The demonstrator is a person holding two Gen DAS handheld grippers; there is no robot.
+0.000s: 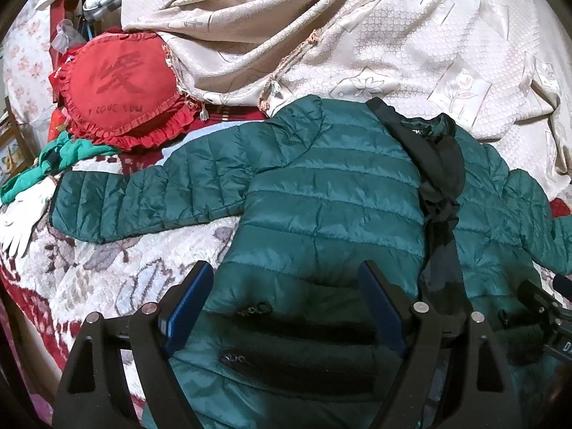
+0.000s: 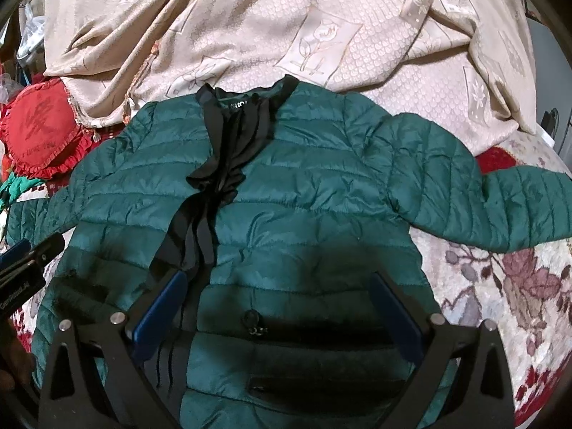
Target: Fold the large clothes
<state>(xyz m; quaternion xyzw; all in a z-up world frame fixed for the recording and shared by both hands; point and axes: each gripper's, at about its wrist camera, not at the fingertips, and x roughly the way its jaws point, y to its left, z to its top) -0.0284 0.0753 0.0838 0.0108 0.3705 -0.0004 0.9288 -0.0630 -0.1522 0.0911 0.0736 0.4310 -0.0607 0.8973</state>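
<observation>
A dark green quilted puffer jacket (image 1: 321,193) lies spread face up on a bed, front open along a black lining strip (image 1: 439,178), both sleeves out to the sides. It also fills the right wrist view (image 2: 286,196). My left gripper (image 1: 286,286) is open and empty, hovering over the jacket's lower left half near its pocket zip. My right gripper (image 2: 282,296) is open and empty over the lower right half. The right gripper also shows at the left wrist view's right edge (image 1: 540,304), and the left gripper at the right wrist view's left edge (image 2: 25,261).
A red heart-shaped frilled cushion (image 1: 118,85) lies at the far left. A beige patterned bedspread (image 1: 357,35) is bunched behind the jacket's collar. A green garment (image 1: 57,161) lies by the left sleeve. The floral blanket (image 2: 500,293) covers the bed under the jacket.
</observation>
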